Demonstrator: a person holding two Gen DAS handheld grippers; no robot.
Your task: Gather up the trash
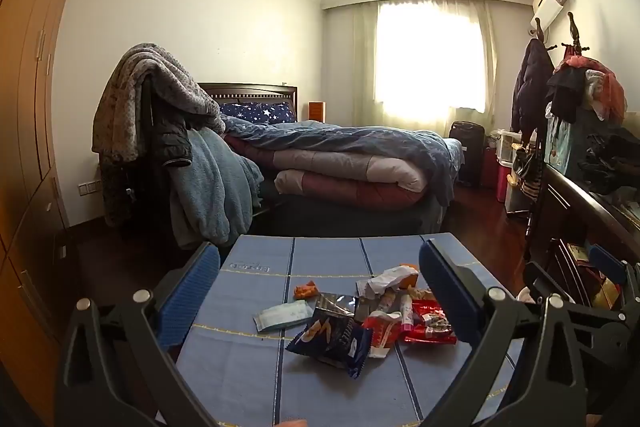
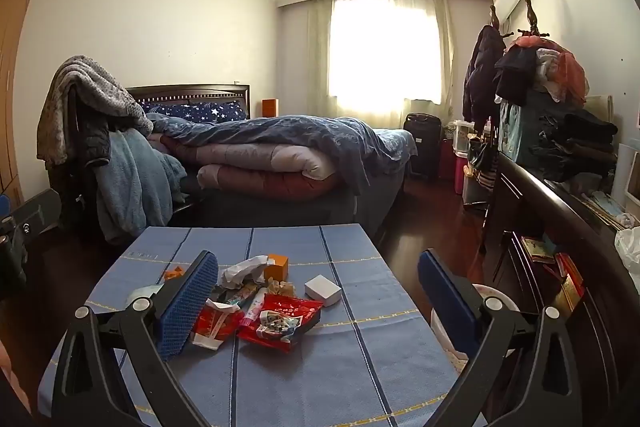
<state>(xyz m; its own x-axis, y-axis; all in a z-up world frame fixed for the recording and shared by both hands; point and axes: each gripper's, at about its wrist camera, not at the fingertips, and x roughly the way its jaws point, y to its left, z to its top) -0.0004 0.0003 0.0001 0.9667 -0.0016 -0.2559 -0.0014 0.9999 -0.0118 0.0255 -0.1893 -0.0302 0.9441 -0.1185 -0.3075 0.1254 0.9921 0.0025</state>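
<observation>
Trash [image 1: 360,323] lay in a loose heap on the blue-clothed surface [image 1: 248,367], just ahead of both tools and below their line of aim. Seen from the left hand-held gripper [image 1: 320,291], whose jaws stood wide apart with nothing between them, the heap sat right of centre in its gap. Going left to right: a pale flat packet [image 1: 282,315] lay nearest its left finger, then a small orange wrapper [image 1: 306,290] farther off, a dark blue chip bag [image 1: 332,341] closest to the camera with its long axis running toward the lower right, a crumpled white tissue [image 1: 384,281], and red wrappers [image 1: 430,325] just beside its right finger.

From the right hand-held gripper [image 2: 318,291], likewise fully open and empty, the same heap lay to the left of centre. Its left finger covered part of the pile; the red wrappers [image 2: 280,319] sat just right of that finger, an orange box [image 2: 278,265] farther ahead, and a white box [image 2: 323,290] almost midway between the fingers.

Judging by this, the left tool seemed nearer the chip bag and pale packet, while the right was better lined up for the white box. A white bin rim [image 2: 490,297] showed near the right tool's right finger, beside the surface.
</observation>
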